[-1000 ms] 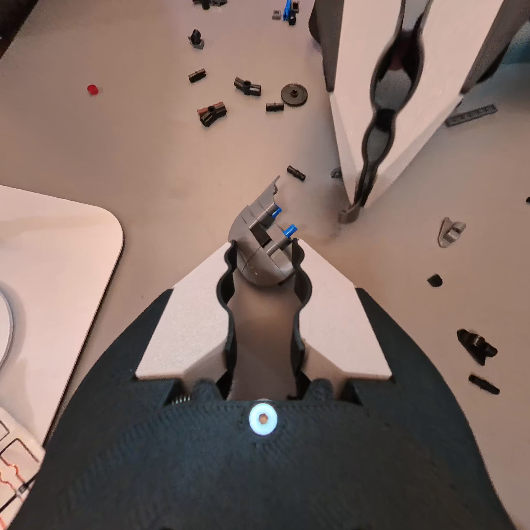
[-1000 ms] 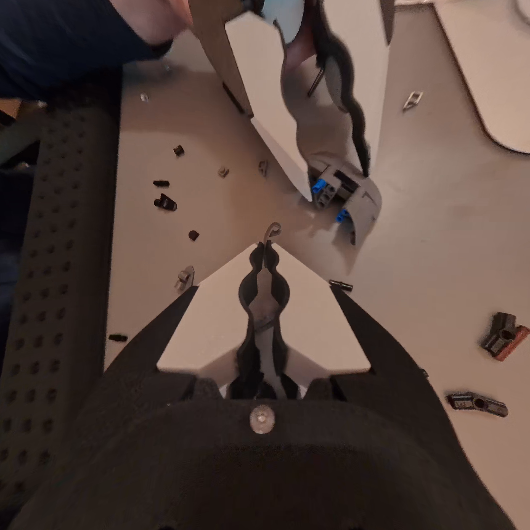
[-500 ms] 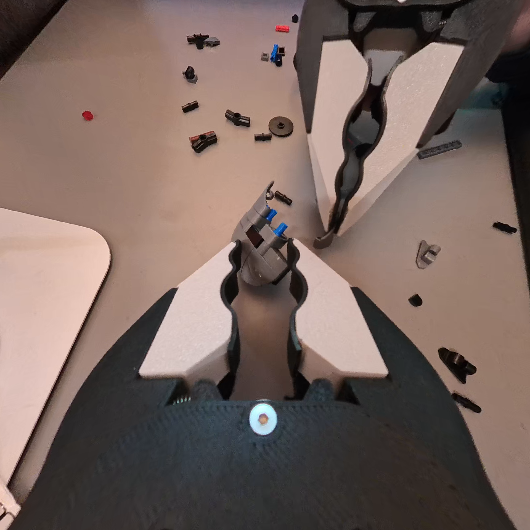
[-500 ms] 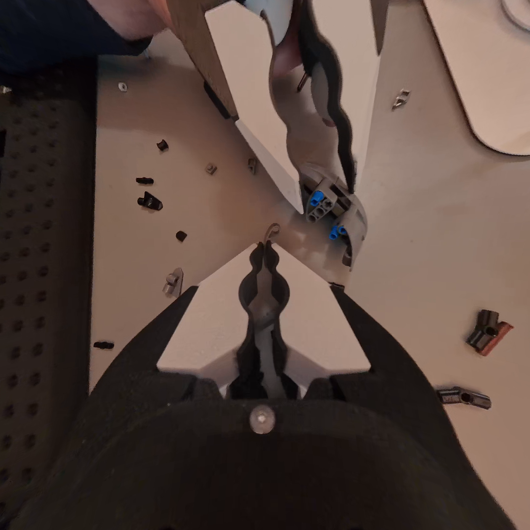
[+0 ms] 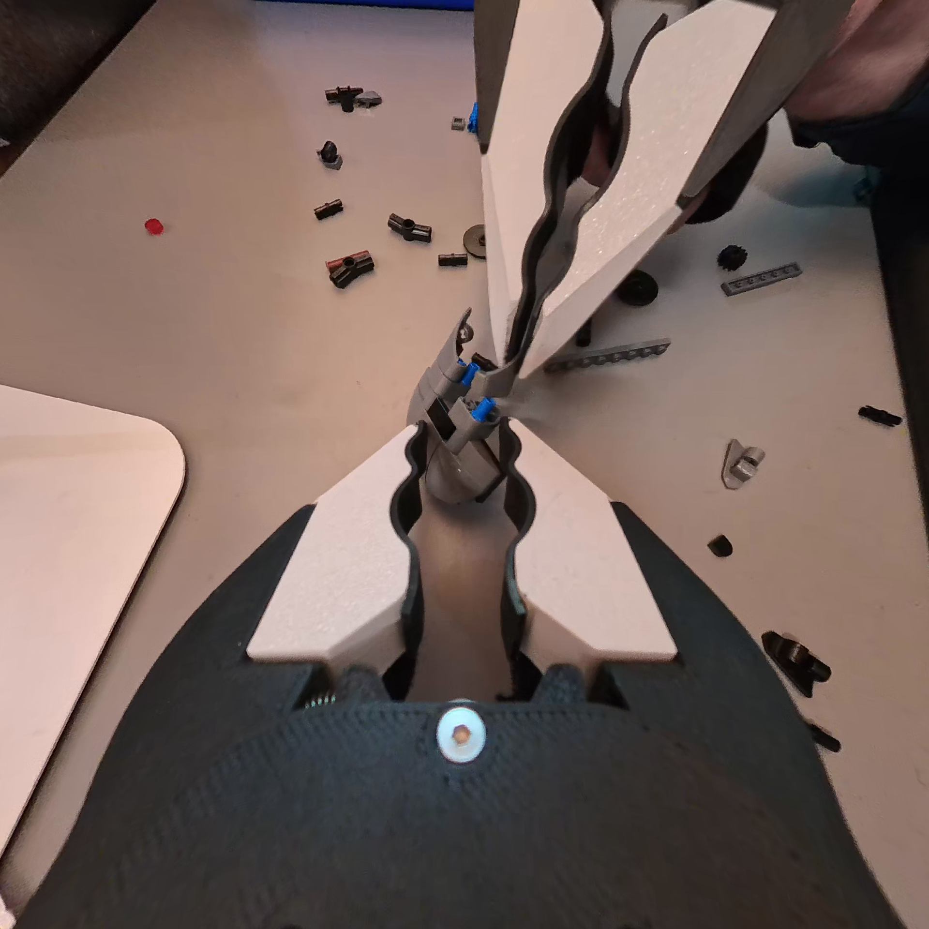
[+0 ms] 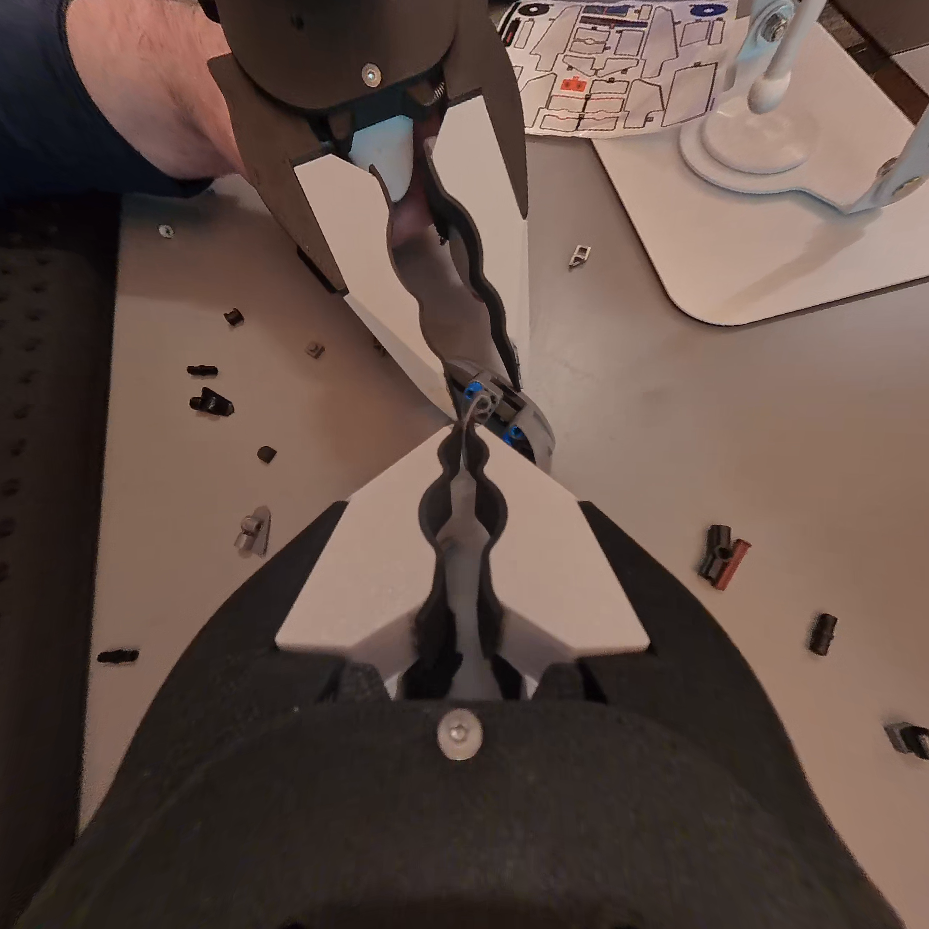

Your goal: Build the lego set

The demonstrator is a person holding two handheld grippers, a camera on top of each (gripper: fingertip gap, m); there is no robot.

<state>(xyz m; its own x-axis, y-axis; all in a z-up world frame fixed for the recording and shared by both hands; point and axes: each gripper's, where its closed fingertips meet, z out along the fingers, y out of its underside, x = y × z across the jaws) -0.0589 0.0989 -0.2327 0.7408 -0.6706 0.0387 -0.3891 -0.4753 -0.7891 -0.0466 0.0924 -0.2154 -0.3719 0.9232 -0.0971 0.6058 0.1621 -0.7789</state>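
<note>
**Two grips meeting over the grey build**

Beige desk (image 5: pixel 251 327) runs under everything, strewn with small loose parts. Nearest to me, my left jaws are set a moderate way apart and clamp the left gripper (image 5: pixel 460 435) round the rounded lower end of the grey lego assembly (image 5: pixel 452 402), which tilts up and away with two blue pins (image 5: pixel 483 406) sticking out of its side. Just beyond it, my right gripper (image 6: pixel 465 427) comes in from the far side with its jaws almost together, pinching a thin curved grey piece (image 5: pixel 495 383); that piece's tip sits right against the assembly beside the blue pins, though I cannot tell whether it is seated.

To the right of my left jaws lie a grey wedge-shaped part (image 5: pixel 741 462) and several black bits. Past the assembly a long grey holed strip (image 5: pixel 608 356) lies flat, with a shorter grey strip (image 5: pixel 761 277) farther off. To the left, well apart, sits a small red round stud (image 5: pixel 154 226), and between it and the grippers a scatter of black connectors (image 5: pixel 352 266).

From the right wrist view, a white rounded board (image 6: pixel 754 251) lies farther back, carrying a white stand base (image 6: pixel 749 141), with a printed sheet (image 6: pixel 603 65) beside it.
</note>
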